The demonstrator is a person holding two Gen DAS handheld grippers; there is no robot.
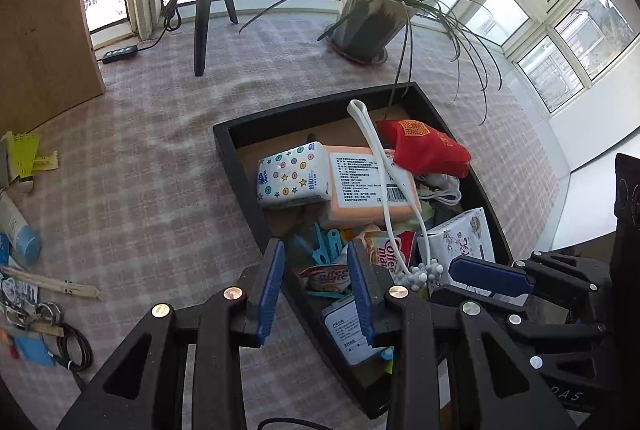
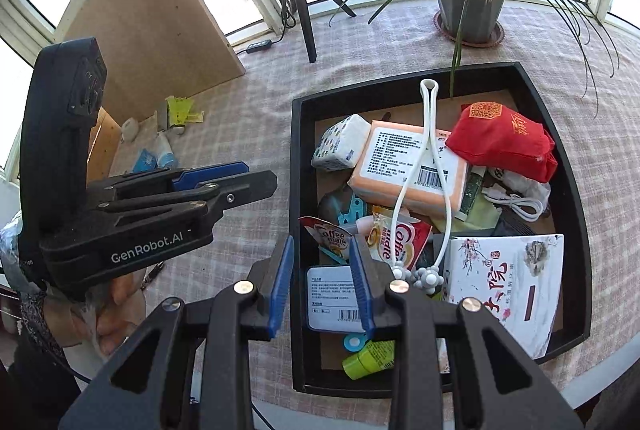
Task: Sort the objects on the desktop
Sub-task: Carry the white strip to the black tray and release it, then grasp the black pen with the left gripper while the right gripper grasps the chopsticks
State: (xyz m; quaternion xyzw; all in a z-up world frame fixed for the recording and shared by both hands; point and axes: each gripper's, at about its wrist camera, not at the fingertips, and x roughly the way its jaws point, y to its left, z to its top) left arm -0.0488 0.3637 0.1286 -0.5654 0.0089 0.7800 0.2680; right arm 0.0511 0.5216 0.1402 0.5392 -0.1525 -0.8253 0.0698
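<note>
A black tray point(image 1: 224, 134) point(image 2: 298, 150) holds a star-print tissue pack point(image 1: 294, 174) point(image 2: 340, 142), an orange pack point(image 1: 368, 186) point(image 2: 408, 166), a red pouch point(image 1: 424, 148) point(image 2: 500, 138), Coffee mate sachets point(image 1: 390, 248) point(image 2: 392, 242), a white painted box point(image 1: 460, 238) point(image 2: 508, 278) and a white beaded strap point(image 1: 380, 166) point(image 2: 424, 158). My left gripper point(image 1: 316, 286) point(image 2: 224, 176) is open and empty, straddling the tray's left wall. My right gripper point(image 2: 322, 282) point(image 1: 492, 276) is open over a blue-edged card point(image 2: 332, 294), holding nothing.
On the checked cloth left of the tray lie a blue-capped tube point(image 1: 20, 230), a wooden stick point(image 1: 52, 282), keys point(image 1: 40, 314) and a yellow packet point(image 1: 24, 150). A potted plant point(image 1: 368, 26), a tripod point(image 1: 204, 14) and a wooden board point(image 1: 40, 30) stand behind. A hand point(image 2: 116, 306) grips the left tool.
</note>
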